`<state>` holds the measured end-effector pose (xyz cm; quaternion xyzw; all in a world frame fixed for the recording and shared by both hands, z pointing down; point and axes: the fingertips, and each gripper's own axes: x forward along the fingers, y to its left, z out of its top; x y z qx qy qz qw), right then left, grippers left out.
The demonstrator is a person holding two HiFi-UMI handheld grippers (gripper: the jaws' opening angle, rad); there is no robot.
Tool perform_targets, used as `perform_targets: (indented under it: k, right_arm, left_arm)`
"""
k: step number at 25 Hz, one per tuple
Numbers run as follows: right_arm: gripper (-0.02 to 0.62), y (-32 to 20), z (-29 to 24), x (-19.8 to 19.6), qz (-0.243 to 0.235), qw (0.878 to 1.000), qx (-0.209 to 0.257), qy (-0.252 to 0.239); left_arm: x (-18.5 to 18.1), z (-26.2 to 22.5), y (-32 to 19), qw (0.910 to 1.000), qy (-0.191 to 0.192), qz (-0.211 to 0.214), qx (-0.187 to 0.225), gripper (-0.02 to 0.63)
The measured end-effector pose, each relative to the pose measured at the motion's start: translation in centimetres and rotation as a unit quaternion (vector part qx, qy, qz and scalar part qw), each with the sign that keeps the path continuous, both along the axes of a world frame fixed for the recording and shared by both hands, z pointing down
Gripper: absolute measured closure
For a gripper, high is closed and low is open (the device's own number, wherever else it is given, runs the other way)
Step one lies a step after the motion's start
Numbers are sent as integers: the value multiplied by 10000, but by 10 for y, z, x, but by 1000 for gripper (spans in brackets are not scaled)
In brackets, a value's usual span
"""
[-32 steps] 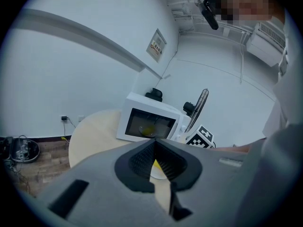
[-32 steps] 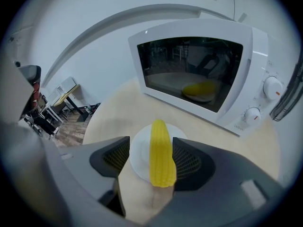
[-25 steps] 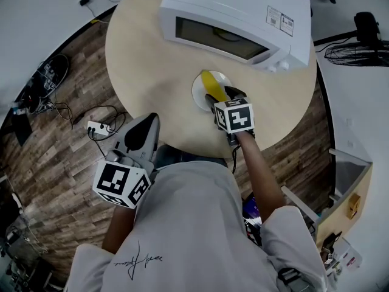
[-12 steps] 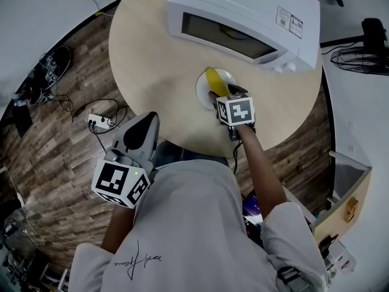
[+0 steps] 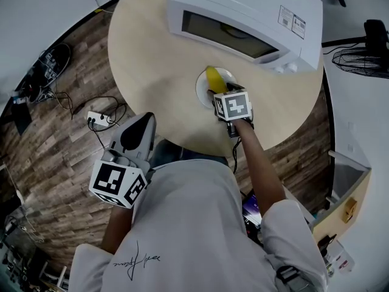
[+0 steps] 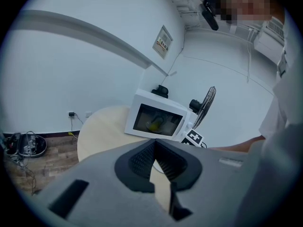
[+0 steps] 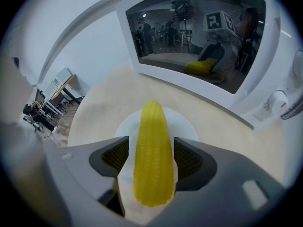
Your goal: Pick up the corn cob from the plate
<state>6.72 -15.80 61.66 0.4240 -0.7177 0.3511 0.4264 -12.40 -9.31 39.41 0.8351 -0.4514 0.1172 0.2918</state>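
The yellow corn cob (image 7: 152, 150) lies lengthwise between the jaws of my right gripper (image 7: 151, 161), over the small white plate (image 7: 182, 123). The jaws are closed in on the cob's sides, with only a sliver of plate showing on the left. In the head view the right gripper (image 5: 220, 93) reaches over the plate (image 5: 201, 87) and the cob (image 5: 213, 76) sticks out beyond it toward the microwave. My left gripper (image 5: 138, 128) hangs off the table's near edge, shut and holding nothing.
A white microwave (image 5: 243, 17) with its door closed stands just behind the plate on the round wooden table (image 5: 152, 59); something yellow shows inside (image 7: 203, 67). A power strip and cables (image 5: 97, 123) lie on the floor at left, and a fan (image 5: 358, 53) stands at right.
My right gripper has moved a little forward over the plate, further along the cob. The left gripper has stayed low by the table's edge.
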Motion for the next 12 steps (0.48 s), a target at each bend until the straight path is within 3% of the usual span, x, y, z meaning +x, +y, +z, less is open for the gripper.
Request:
perform_targets:
  k: [12]
  right_arm:
    - [287,-9,17,0,-116,9996,-53,252]
  left_arm:
    - [2,5,0,9999,-78,45,-65,609]
